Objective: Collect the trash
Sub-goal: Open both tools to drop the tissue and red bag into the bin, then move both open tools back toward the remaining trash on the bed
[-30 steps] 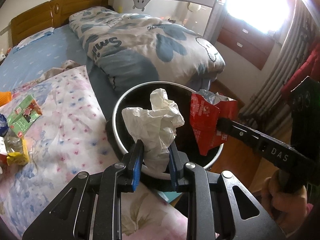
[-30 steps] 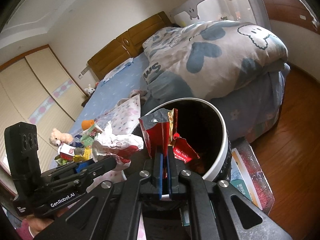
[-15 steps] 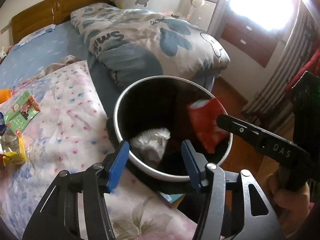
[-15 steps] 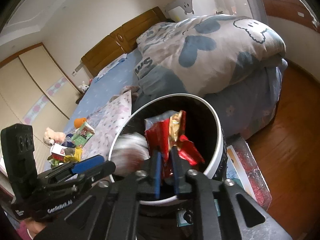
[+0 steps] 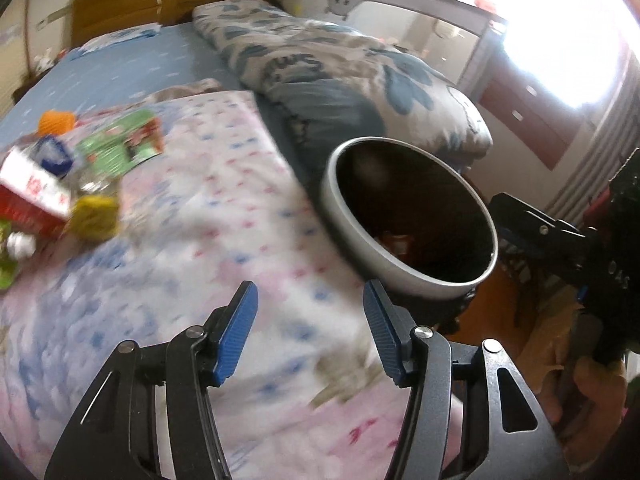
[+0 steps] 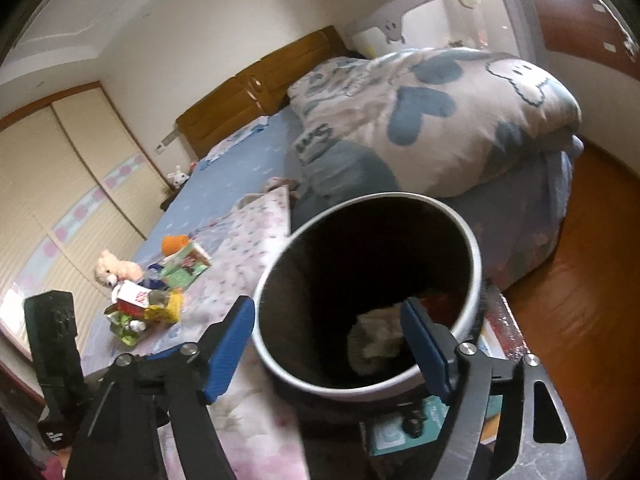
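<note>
A round black bin with a pale rim (image 5: pixel 344 216) (image 6: pixel 476 264) stands beside the bed. Crumpled white paper (image 6: pixel 374 340) and a red wrapper (image 6: pixel 438 302) (image 5: pixel 396 242) lie inside it. My left gripper (image 5: pixel 310 300) is open and empty above the flowered blanket (image 5: pixel 208 216), left of the bin. My right gripper (image 6: pixel 328 320) is open and empty over the bin's mouth. A pile of trash lies on the blanket: a green carton (image 5: pixel 120 148) (image 6: pixel 186 266), a red and white box (image 5: pixel 32 196) (image 6: pixel 134 300), a yellow wrapper (image 5: pixel 96 216) (image 6: pixel 168 308) and an orange piece (image 5: pixel 56 120) (image 6: pixel 174 242).
A folded blue-and-white duvet (image 5: pixel 340 68) (image 6: pixel 432 112) lies on the bed behind the bin. A teddy bear (image 6: pixel 114 266) sits by the trash pile. Books or flat packs (image 6: pixel 496 332) lie on the wooden floor (image 6: pixel 580 340) by the bin. Curtains (image 5: pixel 592 160) hang at right.
Both grippers opened: the white paper and the red wrapper dropped into the bin. My left gripper has swung left, away from the bin and over the blanket.
</note>
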### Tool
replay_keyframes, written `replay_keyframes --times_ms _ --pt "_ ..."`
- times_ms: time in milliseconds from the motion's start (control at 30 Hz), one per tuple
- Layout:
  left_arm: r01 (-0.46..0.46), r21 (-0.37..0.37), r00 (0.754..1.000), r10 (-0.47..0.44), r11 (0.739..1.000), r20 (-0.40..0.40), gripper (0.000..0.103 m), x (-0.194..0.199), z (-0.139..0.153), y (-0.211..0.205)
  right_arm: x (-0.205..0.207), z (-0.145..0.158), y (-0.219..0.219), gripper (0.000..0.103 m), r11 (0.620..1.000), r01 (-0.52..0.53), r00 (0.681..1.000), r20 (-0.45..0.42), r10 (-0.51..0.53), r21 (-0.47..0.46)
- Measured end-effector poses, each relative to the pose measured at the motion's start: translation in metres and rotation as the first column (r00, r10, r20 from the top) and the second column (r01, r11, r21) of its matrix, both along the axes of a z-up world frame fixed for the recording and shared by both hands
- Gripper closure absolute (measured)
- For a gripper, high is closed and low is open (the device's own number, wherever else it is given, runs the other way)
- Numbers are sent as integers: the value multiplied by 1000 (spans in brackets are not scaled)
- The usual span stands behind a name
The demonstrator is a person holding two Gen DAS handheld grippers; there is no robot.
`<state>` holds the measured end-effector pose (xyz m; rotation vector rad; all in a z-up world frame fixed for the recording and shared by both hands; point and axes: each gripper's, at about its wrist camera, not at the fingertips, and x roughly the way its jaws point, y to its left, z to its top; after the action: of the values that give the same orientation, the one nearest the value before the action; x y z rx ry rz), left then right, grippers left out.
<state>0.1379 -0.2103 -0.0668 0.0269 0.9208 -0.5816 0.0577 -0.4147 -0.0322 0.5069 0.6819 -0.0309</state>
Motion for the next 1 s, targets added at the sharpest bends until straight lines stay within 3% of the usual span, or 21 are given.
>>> replay_keyframes --times_ms 467,1000 --pt "-186 -18 982 185 982 -20 48 -7 -9 92 20 0 81 21 987 -162 987 -4 162 -2" --pt "-385 2 922 385 923 -23 47 2 -17 168 53 -17 144 20 955 -296 954 -44 297 32"
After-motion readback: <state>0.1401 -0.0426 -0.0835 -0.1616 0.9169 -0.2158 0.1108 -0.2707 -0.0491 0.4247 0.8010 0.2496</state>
